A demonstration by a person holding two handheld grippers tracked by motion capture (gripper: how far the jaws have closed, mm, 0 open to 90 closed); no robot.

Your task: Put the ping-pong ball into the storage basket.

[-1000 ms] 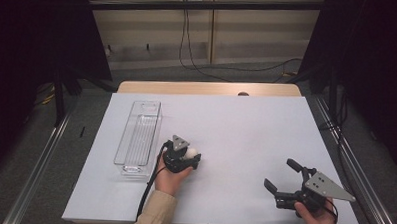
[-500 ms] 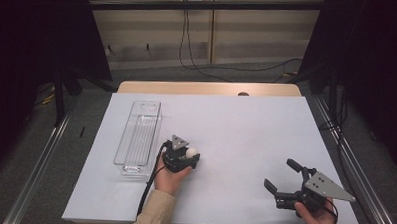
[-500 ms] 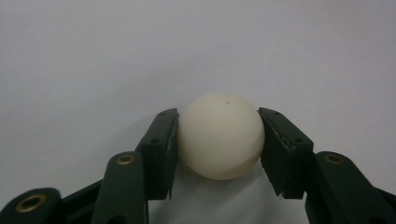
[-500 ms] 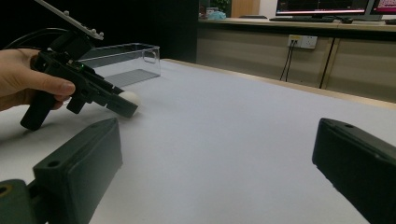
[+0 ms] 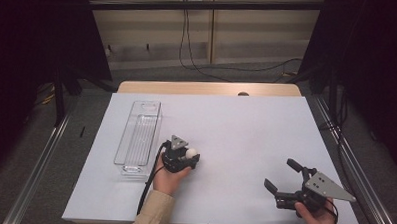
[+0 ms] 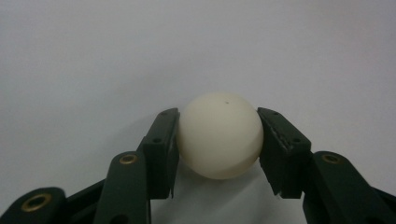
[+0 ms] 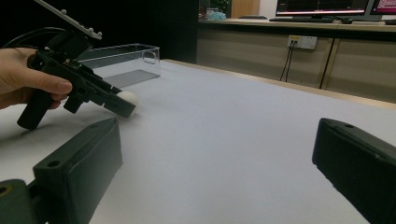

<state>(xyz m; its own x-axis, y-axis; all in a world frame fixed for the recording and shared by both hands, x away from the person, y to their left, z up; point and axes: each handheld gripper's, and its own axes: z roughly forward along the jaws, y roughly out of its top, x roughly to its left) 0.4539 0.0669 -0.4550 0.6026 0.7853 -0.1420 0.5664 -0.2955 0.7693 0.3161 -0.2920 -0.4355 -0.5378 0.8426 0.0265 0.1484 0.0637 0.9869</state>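
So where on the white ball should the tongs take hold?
Across its widest middle, coming in low along the table. The ball is round and smooth, so off-centre pads would slip; the left tongs already clamp it at opposite sides of its middle.

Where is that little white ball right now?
The white ball sits between the jaws of the left gripper, low over the white table in the high view, just right of the clear plastic tray.

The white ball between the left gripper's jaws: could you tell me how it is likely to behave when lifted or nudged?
The white ball looks smooth and round, so it would probably roll freely on the flat table. It seems light, perhaps hollow. The left gripper touches only its curved sides, so it might squirt out.
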